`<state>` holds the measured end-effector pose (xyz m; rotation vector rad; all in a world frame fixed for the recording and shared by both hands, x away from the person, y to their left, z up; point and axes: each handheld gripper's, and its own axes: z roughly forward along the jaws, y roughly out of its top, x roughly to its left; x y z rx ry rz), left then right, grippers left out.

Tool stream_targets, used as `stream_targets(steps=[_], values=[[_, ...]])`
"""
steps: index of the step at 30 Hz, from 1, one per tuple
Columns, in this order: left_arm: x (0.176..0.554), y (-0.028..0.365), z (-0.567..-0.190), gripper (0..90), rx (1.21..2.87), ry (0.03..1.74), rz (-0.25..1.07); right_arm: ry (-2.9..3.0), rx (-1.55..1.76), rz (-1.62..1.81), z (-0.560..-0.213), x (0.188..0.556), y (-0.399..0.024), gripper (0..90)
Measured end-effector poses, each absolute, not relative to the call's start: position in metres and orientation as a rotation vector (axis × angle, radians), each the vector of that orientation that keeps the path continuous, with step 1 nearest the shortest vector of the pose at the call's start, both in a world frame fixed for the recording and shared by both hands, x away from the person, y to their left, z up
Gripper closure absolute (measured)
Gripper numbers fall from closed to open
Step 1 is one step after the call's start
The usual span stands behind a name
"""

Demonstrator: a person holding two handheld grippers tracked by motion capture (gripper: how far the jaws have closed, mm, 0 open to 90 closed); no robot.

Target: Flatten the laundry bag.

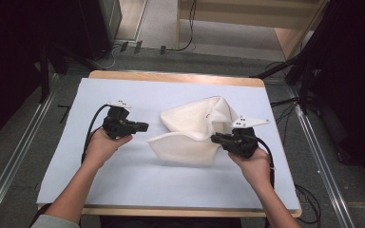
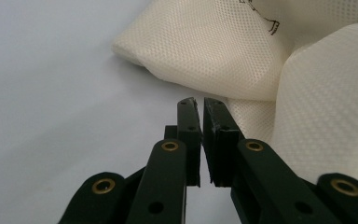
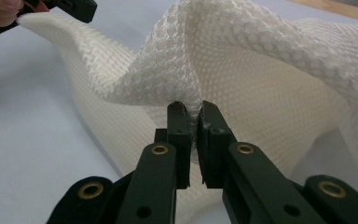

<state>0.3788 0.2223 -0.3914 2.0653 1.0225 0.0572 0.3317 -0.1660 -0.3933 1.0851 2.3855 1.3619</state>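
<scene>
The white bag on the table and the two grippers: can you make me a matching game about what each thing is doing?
Things:
1. left hand-held gripper
2. right hand-held gripper
3. white bag
4. table cover

States:
a. pale blue, lying flat
b. crumpled, one edge lifted
c. shut on a fold of the bag
d. shut on nothing, just beside the bag

Pairs: 1-d, 2-c, 3-b, 4-a
</scene>
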Motion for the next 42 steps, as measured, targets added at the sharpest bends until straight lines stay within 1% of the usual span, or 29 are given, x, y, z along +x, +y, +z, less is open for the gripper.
stream_targets(steps=[5, 14, 17, 21, 23, 24, 25, 28, 29, 30, 33, 35, 39, 42], values=[[0.383, 0.211, -0.392, 86.1, 2.079, 0.994, 0.058, 2.362, 1.142, 1.349, -0.4, 0.324, -0.187, 86.2], [0.389, 0.183, -0.4, 85.8, 2.115, 0.938, 0.056, 2.344, 1.208, 1.336, -0.409, 0.316, -0.21, 86.6], [0.391, 0.172, -0.403, 85.1, 2.109, 0.91, 0.014, 2.328, 1.238, 1.342, -0.414, 0.312, -0.221, 86.2], [0.388, 0.163, -0.404, 85.1, 2.121, 0.886, 0.003, 2.335, 1.259, 1.343, -0.418, 0.31, -0.228, 84.8], [0.387, 0.16, -0.404, 85.1, 2.122, 0.875, -0.005, 2.34, 1.26, 1.342, -0.418, 0.308, -0.23, 81.8], [0.387, 0.16, -0.404, 85.2, 2.122, 0.875, -0.005, 2.34, 1.26, 1.342, -0.418, 0.308, -0.23, 81.8], [0.385, 0.159, -0.403, 85.2, 2.12, 0.87, -0.013, 2.328, 1.268, 1.343, -0.415, 0.305, -0.231, 77.1], [0.383, 0.159, -0.402, 85.2, 2.129, 0.864, -0.003, 2.319, 1.28, 1.344, -0.41, 0.302, -0.234, 73.0], [0.383, 0.161, -0.402, 85.2, 2.119, 0.875, -0.001, 2.315, 1.298, 1.338, -0.408, 0.3, -0.237, 72.9], [0.383, 0.161, -0.401, 85.2, 2.121, 0.871, -0.002, 2.303, 1.313, 1.347, -0.403, 0.297, -0.242, 74.5], [0.384, 0.163, -0.401, 85.2, 2.113, 0.881, -0.006, 2.266, 1.333, 1.354, -0.391, 0.292, -0.251, 85.6], [0.385, 0.163, -0.402, 85.2, 2.117, 0.884, -0.008, 2.238, 1.331, 1.366, -0.378, 0.29, -0.253, 88.7], [0.385, 0.164, -0.402, 84.8, 2.125, 0.885, -0.007, 2.219, 1.271, 1.378, -0.353, 0.289, -0.245, 90.0], [0.387, 0.166, -0.404, 84.7, 2.126, 0.9, -0.005, 2.231, 1.236, 1.386, -0.34, 0.295, -0.233, 90.0]])
